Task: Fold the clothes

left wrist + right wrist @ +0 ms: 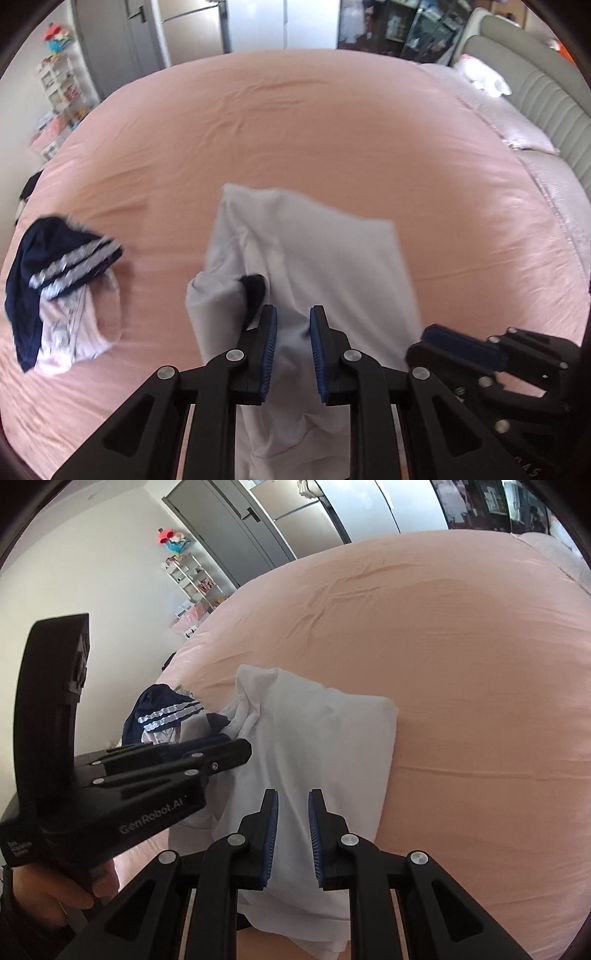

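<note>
1. The white garment [295,266] is lying near the front edge of the pink bed [332,140], already gathered into a roughly rectangular bundle, with a dark navy trim [255,288] peeking out of the fold on its left side

2. The left gripper [293,350] is hovering just over the near part of that bundle, its jaws standing apart with white cloth showing through the gap; nothing is being pinched, so it reads as released

3. The right gripper [292,834] is poised over the same garment from the other side, its blue pads [271,834] likewise parted and gripping nothing

4. Judged from how it lies, this piece looks most of the way folded: the far corner is sitting square, while the left edge is still bunching in loose ridges and probably wants a smoothing or one more fold

5. A second item, a navy garment with white stripes [62,280] over a pale printed part, is lying crumpled to the left, close to the white bundle but not folded at all, so at least that one is left to do

6. Beyond, the sheet is stretching out towards pillows [524,133] and a grey headboard [546,96] on the right, with a shelf of small items [192,579] and wardrobe doors [236,528] against the far wall; none of it is crowding the work, though the two grippers are sitting very near each other and could bump
</note>
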Action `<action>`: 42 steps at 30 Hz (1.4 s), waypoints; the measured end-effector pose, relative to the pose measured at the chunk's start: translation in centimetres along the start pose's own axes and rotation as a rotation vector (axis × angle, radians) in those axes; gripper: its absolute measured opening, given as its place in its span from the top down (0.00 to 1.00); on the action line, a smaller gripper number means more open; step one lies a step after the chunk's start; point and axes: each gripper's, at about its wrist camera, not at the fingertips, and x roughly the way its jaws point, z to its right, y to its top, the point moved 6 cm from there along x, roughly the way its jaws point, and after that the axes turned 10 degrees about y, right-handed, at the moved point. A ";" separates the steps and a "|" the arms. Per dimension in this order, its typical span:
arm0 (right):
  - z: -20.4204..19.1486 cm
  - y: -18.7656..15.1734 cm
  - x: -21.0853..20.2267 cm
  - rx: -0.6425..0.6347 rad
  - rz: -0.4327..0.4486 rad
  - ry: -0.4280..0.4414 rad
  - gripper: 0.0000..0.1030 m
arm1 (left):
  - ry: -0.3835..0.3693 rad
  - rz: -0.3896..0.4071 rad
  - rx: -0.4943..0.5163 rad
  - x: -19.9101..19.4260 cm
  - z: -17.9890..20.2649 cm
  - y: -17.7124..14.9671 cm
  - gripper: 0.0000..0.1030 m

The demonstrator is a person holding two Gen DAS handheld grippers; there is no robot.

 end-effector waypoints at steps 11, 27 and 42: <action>0.3 -5.6 1.9 -0.018 -0.145 0.006 0.85 | 0.074 -0.146 -0.053 2.4 -5.1 -8.4 0.82; 2.7 -4.9 -3.4 0.114 -0.069 0.059 0.36 | 0.030 -0.139 -0.118 -1.5 -6.6 -7.2 0.13; 6.5 -1.9 0.4 0.341 0.010 0.226 0.35 | -0.312 -0.183 -0.321 2.8 -7.3 -6.4 0.13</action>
